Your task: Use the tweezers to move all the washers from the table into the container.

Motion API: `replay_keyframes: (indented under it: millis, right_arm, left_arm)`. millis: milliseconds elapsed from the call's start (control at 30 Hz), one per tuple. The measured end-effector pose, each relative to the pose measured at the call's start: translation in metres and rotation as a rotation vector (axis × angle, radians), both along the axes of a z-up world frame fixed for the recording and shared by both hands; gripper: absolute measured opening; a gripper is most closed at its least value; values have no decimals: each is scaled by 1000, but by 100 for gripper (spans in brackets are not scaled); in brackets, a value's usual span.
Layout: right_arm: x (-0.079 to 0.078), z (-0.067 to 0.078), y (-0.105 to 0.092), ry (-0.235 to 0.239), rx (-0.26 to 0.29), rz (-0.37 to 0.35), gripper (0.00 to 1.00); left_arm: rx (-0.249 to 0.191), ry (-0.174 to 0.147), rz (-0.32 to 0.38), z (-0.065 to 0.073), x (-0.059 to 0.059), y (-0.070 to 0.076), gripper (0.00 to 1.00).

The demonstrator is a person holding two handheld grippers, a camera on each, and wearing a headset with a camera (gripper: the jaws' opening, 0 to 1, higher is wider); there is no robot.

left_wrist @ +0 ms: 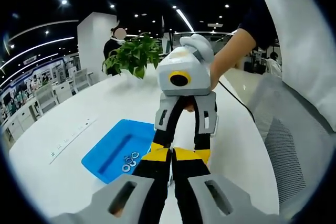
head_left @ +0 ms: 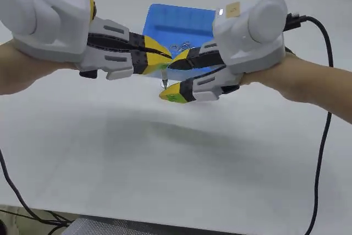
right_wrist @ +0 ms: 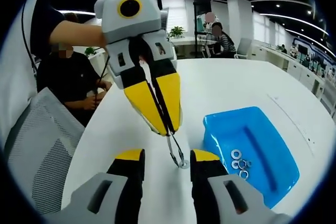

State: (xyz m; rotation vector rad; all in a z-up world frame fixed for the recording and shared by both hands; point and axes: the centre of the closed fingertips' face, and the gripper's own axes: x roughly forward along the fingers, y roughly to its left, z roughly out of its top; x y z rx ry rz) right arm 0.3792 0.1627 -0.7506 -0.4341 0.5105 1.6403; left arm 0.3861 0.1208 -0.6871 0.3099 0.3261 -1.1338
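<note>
1. We take the blue container (right_wrist: 265, 129) as our landmark. It sits on the white table (head_left: 165, 163), and a small cluster of washers (right_wrist: 240, 161) lies inside it, near the end that faces the grippers.
2. The left gripper (right_wrist: 165, 127) is just outside that end of the container. Its yellow jaws are pressed together on the upper part of the tweezers (right_wrist: 175, 148), which point down towards the table.
3. The tips of the tweezers pinch one washer (right_wrist: 182, 164). This washer is outside the container, just beside its wall and over bare table. We cannot tell whether it touches the surface or hangs slightly above it.
4. The right gripper (right_wrist: 168, 157) faces the left one from the opposite side, also just outside the container. Its jaws are spread wide and hold nothing; the tweezers and the pinched washer sit in the gap between its two yellow tips.
5. In the head view we see the two grippers meeting nose to nose in front of the container's near edge, the left one's shut tips reaching in between the right one's parted jaws.
6. In the left gripper view the container lies to the lower left of both grippers, its washers gathered at the end closest to them.
</note>
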Motion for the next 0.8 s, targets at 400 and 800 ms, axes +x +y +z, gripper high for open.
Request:
replay_keyframes:
  millis: [400,800]
  right_arm:
    - [5,-11,4,-66,-32,98,16]
    - [8,-17,7,-105,-44,119,12]
  left_arm:
    - [10,10,-24,-3,0,2,4]
    - [19,12,-25,-5,1,4,5]
